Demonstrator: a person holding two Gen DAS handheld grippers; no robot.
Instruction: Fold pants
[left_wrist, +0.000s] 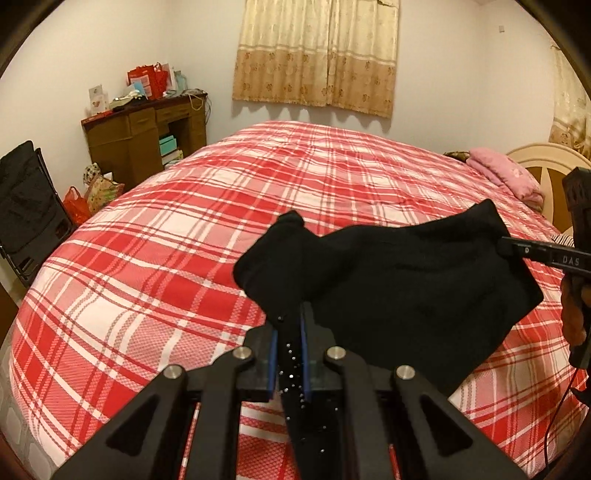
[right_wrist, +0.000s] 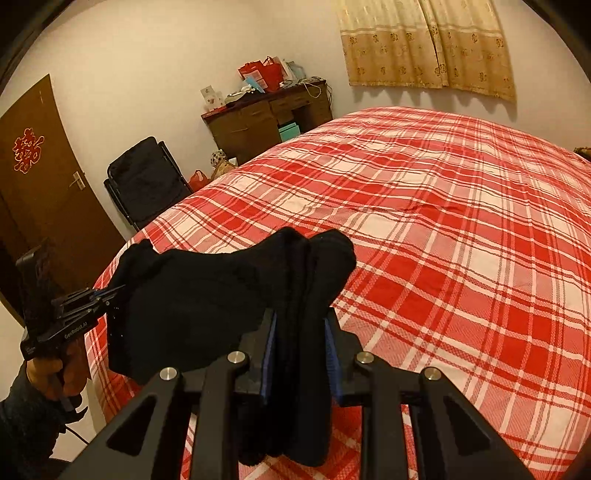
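Note:
The black pants (left_wrist: 406, 280) hang stretched between my two grippers, held above the red plaid bed (left_wrist: 184, 229). My left gripper (left_wrist: 290, 332) is shut on one edge of the fabric, which runs down between its blue pads. My right gripper (right_wrist: 301, 332) is shut on a thicker bunch of the pants (right_wrist: 207, 302). In the left wrist view the right gripper (left_wrist: 517, 251) pinches the cloth at the right edge. In the right wrist view the left gripper (right_wrist: 107, 295) pinches it at the left.
The bed (right_wrist: 461, 229) fills most of both views. A pink pillow (left_wrist: 506, 173) and cream headboard (left_wrist: 546, 158) are at its right end. A wooden desk (left_wrist: 144, 140) with bags, a black folding chair (left_wrist: 26, 206) and a brown door (right_wrist: 40, 192) stand beyond the bed.

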